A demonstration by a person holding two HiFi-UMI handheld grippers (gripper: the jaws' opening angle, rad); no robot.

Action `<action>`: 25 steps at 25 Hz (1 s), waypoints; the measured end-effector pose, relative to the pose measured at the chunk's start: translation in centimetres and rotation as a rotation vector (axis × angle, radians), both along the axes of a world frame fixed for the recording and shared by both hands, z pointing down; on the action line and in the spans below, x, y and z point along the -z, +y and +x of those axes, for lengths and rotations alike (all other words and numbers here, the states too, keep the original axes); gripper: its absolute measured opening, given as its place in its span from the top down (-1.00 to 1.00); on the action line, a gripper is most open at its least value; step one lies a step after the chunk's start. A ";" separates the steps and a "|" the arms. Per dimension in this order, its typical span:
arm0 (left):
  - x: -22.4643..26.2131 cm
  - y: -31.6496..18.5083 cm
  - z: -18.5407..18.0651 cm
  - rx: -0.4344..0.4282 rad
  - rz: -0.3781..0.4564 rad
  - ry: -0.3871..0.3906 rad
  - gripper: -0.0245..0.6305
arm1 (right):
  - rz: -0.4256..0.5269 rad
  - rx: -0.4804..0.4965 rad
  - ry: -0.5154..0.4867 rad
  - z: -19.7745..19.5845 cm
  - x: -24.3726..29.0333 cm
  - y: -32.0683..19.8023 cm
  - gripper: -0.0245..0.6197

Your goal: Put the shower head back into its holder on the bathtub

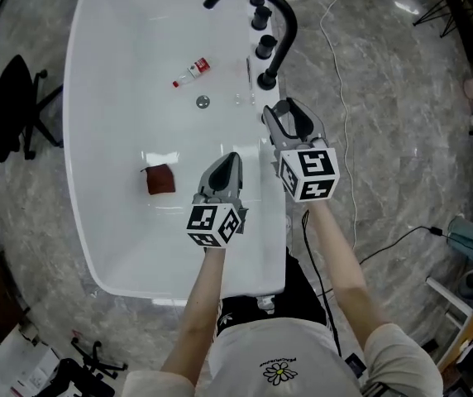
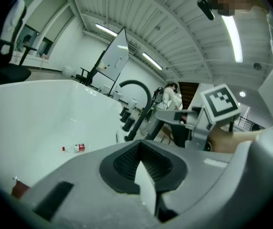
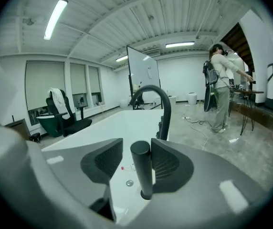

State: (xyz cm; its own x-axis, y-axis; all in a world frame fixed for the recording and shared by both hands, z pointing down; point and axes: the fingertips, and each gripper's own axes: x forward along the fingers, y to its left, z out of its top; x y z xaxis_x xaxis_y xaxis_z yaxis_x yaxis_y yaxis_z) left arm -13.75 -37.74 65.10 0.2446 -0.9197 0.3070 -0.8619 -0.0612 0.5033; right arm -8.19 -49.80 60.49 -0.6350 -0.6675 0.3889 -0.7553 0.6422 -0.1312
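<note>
Shower head [image 3: 141, 171] stands mid-frame between the spread jaws of the right gripper [image 1: 285, 116], which should back straight off without knocking it; left gripper [image 2: 139, 160] closed, empty.

The bathtub [image 1: 121, 98] is viewed steeply from above in the head view. Each gripper view is taken from just behind its jaws, nearly level. The black faucet [image 1: 291, 25] ahead is shared by all.
</note>
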 end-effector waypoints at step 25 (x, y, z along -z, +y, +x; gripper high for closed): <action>27.3 14.3 4.8 -0.031 0.397 -0.189 0.93 | 0.077 0.092 -0.205 5.4 19.1 24.8 0.91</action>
